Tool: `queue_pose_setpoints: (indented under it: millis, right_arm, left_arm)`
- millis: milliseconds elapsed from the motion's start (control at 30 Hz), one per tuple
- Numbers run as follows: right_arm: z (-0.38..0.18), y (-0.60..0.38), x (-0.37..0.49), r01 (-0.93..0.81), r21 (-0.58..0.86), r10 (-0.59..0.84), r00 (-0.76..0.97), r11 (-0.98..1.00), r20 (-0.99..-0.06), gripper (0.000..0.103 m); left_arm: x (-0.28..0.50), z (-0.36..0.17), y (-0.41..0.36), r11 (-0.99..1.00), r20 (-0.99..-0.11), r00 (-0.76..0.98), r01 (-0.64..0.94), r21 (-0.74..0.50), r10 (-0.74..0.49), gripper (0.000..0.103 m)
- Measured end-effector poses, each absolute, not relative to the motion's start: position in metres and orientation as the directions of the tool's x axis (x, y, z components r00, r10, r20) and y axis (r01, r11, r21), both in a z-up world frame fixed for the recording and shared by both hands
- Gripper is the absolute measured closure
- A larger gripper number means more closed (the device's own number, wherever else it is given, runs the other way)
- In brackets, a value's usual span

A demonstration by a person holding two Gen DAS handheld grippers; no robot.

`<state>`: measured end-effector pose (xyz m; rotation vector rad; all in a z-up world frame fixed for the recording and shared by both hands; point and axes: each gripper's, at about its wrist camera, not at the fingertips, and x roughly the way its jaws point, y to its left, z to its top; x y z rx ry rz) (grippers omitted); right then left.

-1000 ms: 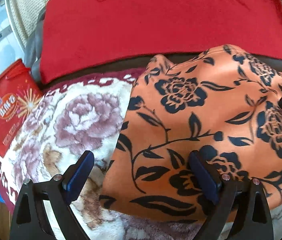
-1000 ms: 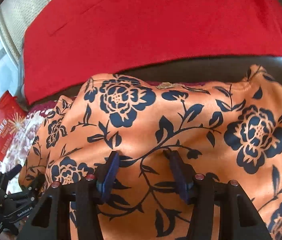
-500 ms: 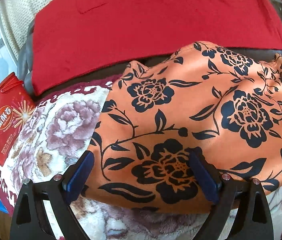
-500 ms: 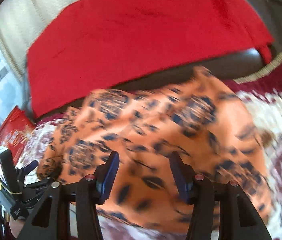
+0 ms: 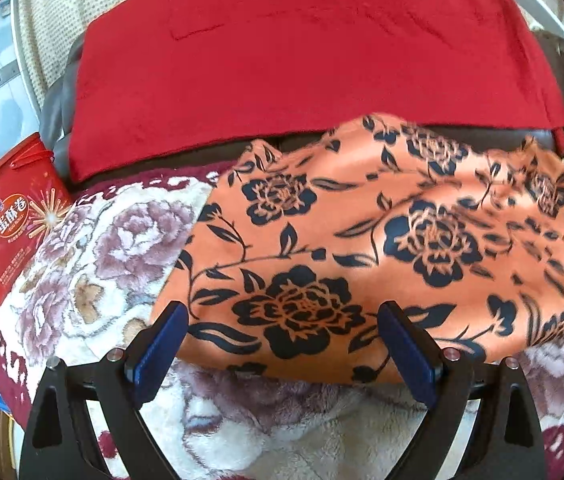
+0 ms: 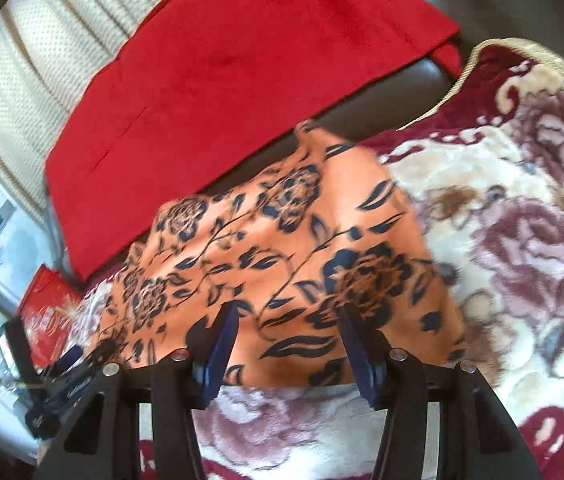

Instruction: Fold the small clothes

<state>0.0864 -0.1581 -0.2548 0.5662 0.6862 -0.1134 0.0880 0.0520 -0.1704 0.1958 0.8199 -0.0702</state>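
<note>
Lying flat on the floral blanket (image 5: 94, 264), orange flowered garment (image 5: 362, 248); left tongs (image 5: 282, 354) and right tongs (image 6: 288, 354) both agape, empty.

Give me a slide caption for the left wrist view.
Open left gripper poised at the near edge of an orange floral garment on a flowered blanket.

Red cloth (image 5: 302, 60) draped over dark sofa back (image 6: 362, 116). Floral plush blanket (image 5: 94, 240) covers seat. Red printed box (image 5: 6, 220) stands at blanket's left edge. Cream curtain (image 6: 42, 40) behind.
</note>
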Motion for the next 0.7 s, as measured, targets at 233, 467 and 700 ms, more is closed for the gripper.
queue_pose_setpoints:
  millis: [233,467,700]
  right_arm:
    - [-0.273,-0.164,0.102,0.331,0.488,0.118,0.721,0.808,-0.683,0.045]
    - [-0.259,-0.146,0.108,0.267,0.496,0.125,0.771,0.826,-0.625,0.044]
    - [-0.270,-0.117,0.130,0.216,0.481,0.192,0.723,0.850,-0.663,0.044]
  left_arm:
    - [0.096,-0.177,0.052,0.976,-0.731,0.682,0.143,0.163,0.022,0.007]
    - [0.095,-0.173,0.055,0.978,-0.722,0.692,0.139,0.157,0.018,0.008]
    - [0.095,-0.172,0.060,0.979,-0.716,0.698,0.133,0.156,0.019,0.008]
